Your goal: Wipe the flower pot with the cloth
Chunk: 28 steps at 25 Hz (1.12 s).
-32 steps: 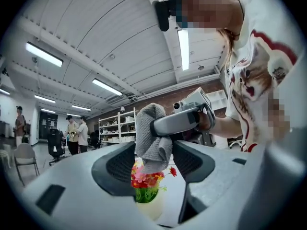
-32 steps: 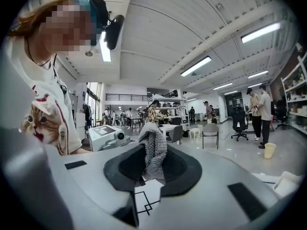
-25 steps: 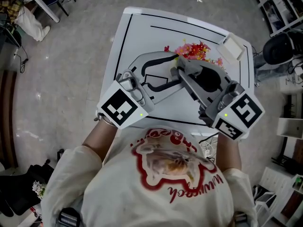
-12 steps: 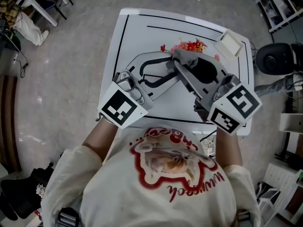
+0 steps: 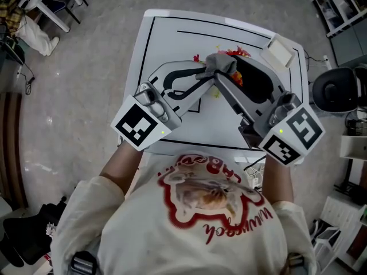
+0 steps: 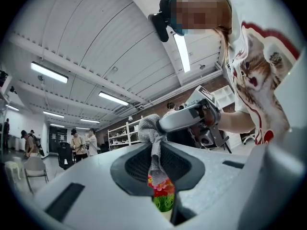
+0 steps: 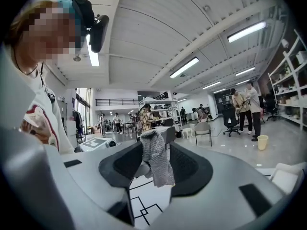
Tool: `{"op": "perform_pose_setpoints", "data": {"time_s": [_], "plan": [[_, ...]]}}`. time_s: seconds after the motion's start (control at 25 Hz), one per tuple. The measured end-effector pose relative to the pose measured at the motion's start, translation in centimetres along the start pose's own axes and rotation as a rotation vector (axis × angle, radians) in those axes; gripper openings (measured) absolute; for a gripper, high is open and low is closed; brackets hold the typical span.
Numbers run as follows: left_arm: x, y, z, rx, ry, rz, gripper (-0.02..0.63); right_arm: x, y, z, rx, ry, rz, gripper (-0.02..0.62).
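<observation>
The grey cloth (image 5: 221,62) hangs above the table between both grippers. My left gripper (image 5: 207,72) comes in from the left; its jaws have just been closing and are shut on the cloth (image 6: 154,164). My right gripper (image 5: 228,70) reaches in from the lower right; its jaws have just been opening and stand apart with the cloth (image 7: 156,163) hanging between them. The pot's red flowers (image 5: 237,52) peek out behind the cloth, and they show with green leaves (image 6: 163,190) below it in the left gripper view. The pot itself is hidden.
The white table (image 5: 166,36) carries black outline markings. A small white box (image 5: 279,52) sits at its far right corner. A black stool (image 5: 338,87) stands on the floor to the right. Several people and shelves show in the room's background.
The left jaws have narrowed from wide open onto the cloth. The right jaws have spread apart. Both grippers and the cloth have shifted slightly toward the table's far side, covering more of the flowers.
</observation>
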<state>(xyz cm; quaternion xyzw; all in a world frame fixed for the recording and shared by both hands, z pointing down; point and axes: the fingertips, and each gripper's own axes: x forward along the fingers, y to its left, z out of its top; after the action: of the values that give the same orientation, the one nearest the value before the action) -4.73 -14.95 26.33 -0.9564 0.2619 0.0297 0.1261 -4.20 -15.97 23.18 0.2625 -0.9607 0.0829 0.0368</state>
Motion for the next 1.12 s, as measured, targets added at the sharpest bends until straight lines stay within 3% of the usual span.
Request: {"op": "perform_pose_setpoints", "data": {"time_s": [0.32, 0.4, 0.52, 0.68, 0.92, 1.12], "plan": [[0.3, 2.7, -1.6, -0.072, 0.006, 0.052, 0.051, -1.6, -2.3, 0.7, -0.012, -0.091, -0.08, 0.145], [0.3, 3.8, -2.3, -0.097, 0.011, 0.072, 0.051, -2.0, -3.2, 0.6, -0.004, -0.106, -0.104, 0.114], [0.7, 5.4, -3.6, -0.096, 0.036, 0.096, 0.051, -2.7, -4.9, -0.1, -0.006, -0.125, -0.138, 0.008], [0.8, 7.6, -5.8, -0.101, 0.091, 0.138, 0.051, -4.0, -7.0, -1.4, 0.078, -0.149, -0.175, -0.002], [1.7, 10.7, -9.0, -0.105, 0.121, 0.122, 0.051, -5.2, -8.9, -2.2, 0.089, -0.142, -0.22, -0.002], [3.7, 10.8, -12.1, -0.039, 0.183, 0.022, 0.051, -5.3, -10.5, -2.9, 0.099, -0.133, -0.245, -0.001]]}}
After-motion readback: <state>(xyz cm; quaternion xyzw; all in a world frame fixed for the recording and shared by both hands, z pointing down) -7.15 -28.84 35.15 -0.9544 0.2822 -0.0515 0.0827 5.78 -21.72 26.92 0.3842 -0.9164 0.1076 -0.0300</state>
